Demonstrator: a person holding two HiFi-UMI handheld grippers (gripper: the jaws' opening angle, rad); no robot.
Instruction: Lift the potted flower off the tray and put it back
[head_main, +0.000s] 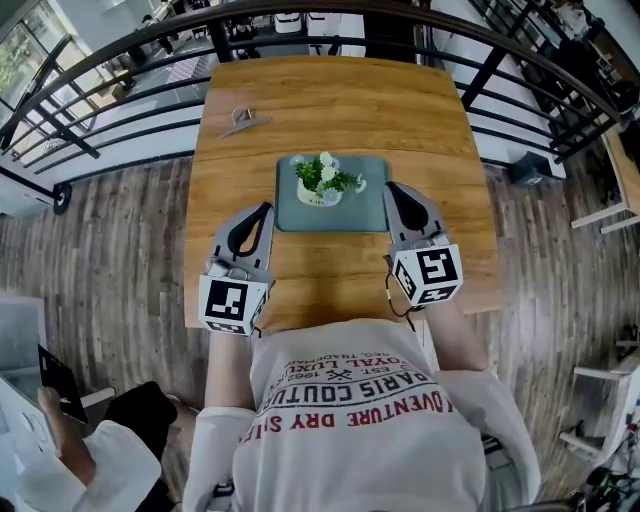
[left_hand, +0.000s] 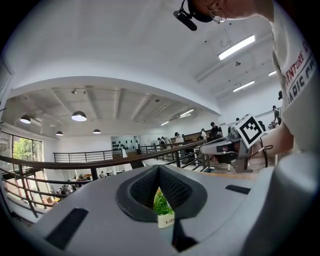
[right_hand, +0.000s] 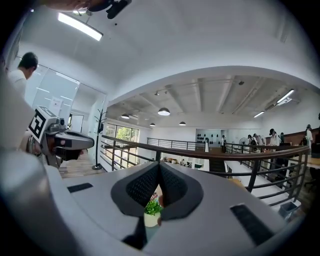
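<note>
Wooden tabletop (head_main: 340, 100) is carrying a grey-green tray (head_main: 375, 215) at its centre, with the potted flower (head_main: 325, 180) standing upright on the tray's far half. Left tool (head_main: 263, 209) and right tool (head_main: 393, 188) are flanking the tray's near corners, both clenched and empty. Risk: advancing with jaws pressed together would likely be toppling the pot or shoving the tray toward the far edge.

Open mezzanine hall, black railing (right_hand: 191, 152), pendant lamps (left_hand: 79, 116), wooden table (head_main: 330, 100)

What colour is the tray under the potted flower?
The tray is a muted grey-green, plain with no pattern. It shows best in the head view.
</note>
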